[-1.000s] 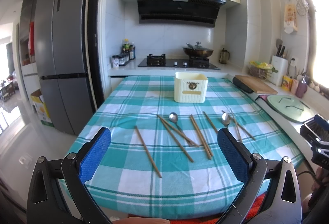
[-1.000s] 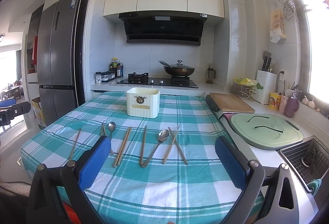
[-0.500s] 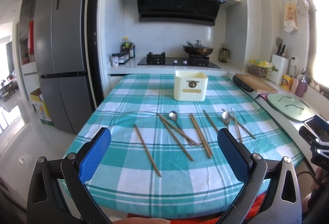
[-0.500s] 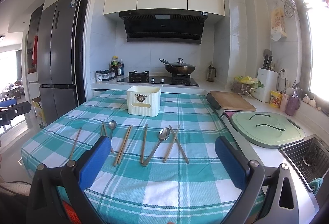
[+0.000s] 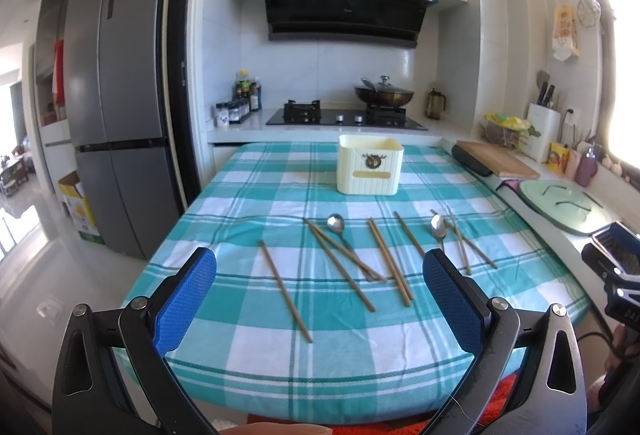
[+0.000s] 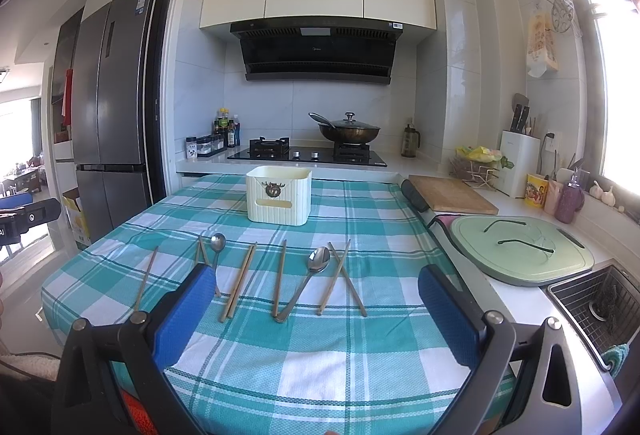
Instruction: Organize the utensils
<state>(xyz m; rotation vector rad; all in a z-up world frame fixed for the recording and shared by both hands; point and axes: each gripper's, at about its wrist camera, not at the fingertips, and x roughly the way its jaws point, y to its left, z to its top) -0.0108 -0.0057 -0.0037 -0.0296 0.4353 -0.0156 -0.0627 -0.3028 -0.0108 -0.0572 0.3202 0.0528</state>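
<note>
Both the left gripper [image 5: 320, 299] and the right gripper [image 6: 316, 309] hang spread wide and empty over the near table edge [image 6: 320, 407]. Ahead, chopsticks [image 5: 286, 289] and two spoons [image 6: 318, 260] lie crossed; grabbing one likely drags its neighbour. Beyond them is bare cloth, then the holder [image 6: 279, 200].

hand-held gripper [image 6: 316, 309] agape, chopsticks [image 6: 240, 281], spoons [image 6: 310, 277]

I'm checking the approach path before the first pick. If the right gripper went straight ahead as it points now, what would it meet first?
Probably the spoon on the checked tablecloth, between chopsticks; the right gripper is open and holds nothing. The cream utensil holder stands farther back. Depth is uncertain.
</note>
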